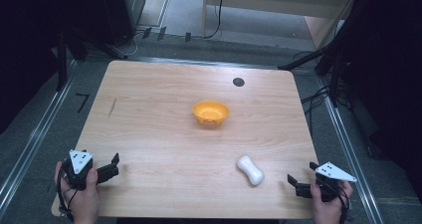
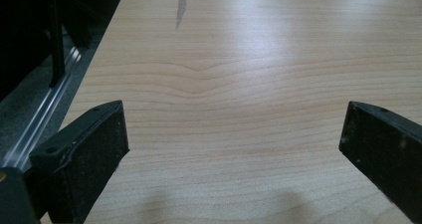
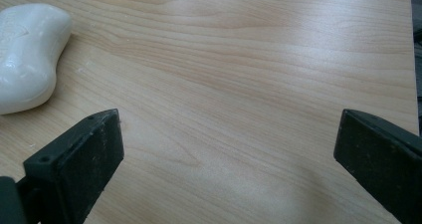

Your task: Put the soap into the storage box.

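Two black two-jaw grippers are held low at the near edge of the light wooden table [image 1: 164,149], one at each corner, which reads as a waiting stance. Left gripper [image 1: 113,165] is kept with its jaws wide apart over bare wood, nothing between them, as the left gripper view confirms [image 2: 234,149]. Right gripper [image 1: 300,180] is likewise spread open and empty [image 3: 229,154]; it is pointed toward the table's middle, and the smooth white peanut-shaped bar, probably soap [image 1: 250,169], is seen just beyond its left jaw in the right gripper view [image 3: 27,55]. That bar is laid flat on the wood, near the right gripper and well apart from the left one, so the right hand seems the likelier one for a pick-up. Farther back, near the table's centre, a small orange plastic bowl [image 1: 211,112] is set upright with its mouth open, plausibly as the place meant for the bar. A dark round spot [image 1: 238,82] is seen behind the bowl.
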Demonstrator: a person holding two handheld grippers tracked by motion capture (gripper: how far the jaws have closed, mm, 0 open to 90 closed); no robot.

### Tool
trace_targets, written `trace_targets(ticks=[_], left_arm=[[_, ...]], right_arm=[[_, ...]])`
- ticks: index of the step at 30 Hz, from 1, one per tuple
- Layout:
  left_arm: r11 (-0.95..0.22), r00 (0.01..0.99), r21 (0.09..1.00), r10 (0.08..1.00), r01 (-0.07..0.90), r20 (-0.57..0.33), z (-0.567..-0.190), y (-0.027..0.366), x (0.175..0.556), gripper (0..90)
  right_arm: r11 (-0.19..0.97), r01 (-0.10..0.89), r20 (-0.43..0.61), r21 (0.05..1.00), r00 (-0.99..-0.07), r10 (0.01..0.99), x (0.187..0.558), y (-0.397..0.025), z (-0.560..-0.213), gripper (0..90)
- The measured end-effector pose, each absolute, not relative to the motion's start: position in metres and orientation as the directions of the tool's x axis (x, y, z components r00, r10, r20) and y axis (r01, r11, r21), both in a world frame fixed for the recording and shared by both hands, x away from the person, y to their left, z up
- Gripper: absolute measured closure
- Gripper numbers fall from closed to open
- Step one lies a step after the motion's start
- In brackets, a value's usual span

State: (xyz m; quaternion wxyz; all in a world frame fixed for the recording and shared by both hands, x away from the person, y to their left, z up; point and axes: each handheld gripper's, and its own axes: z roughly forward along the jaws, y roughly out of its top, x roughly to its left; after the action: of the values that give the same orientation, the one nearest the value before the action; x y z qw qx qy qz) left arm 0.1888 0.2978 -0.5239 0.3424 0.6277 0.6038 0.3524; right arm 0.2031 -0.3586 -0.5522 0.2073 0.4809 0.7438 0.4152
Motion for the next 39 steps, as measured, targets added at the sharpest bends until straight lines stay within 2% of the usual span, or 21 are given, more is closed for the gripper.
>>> trace_targets(ticks=[10, 17, 24, 39], left_arm=[[-0.043, 0.029, 0.858, 0.999, 0.512, 0.033, -0.524, 0.297, 0.188, 0.0], [-0.041, 0.029, 0.862, 0.999, 0.505, 0.030, -0.524, 0.296, 0.186, 0.0], [-0.040, 0.031, 0.857, 0.999, 0.514, 0.027, -0.524, 0.296, 0.187, 0.0], [-0.038, 0.033, 0.856, 0.999, 0.516, 0.024, -0.524, 0.297, 0.187, 0.0]], right_arm=[[0.188, 0.562, 0.139, 0.806, -0.489, 0.861, 0.203, -0.357, -0.552, 0.0], [0.249, 0.585, 0.122, 0.772, -0.521, 0.845, 0.204, -0.349, -0.551, 0.0], [0.343, 0.588, 0.057, 0.732, -0.556, 0.829, 0.207, -0.335, -0.539, 0.0], [0.433, 0.625, 0.042, 0.650, -0.599, 0.800, 0.218, -0.304, -0.519, 2.4]])
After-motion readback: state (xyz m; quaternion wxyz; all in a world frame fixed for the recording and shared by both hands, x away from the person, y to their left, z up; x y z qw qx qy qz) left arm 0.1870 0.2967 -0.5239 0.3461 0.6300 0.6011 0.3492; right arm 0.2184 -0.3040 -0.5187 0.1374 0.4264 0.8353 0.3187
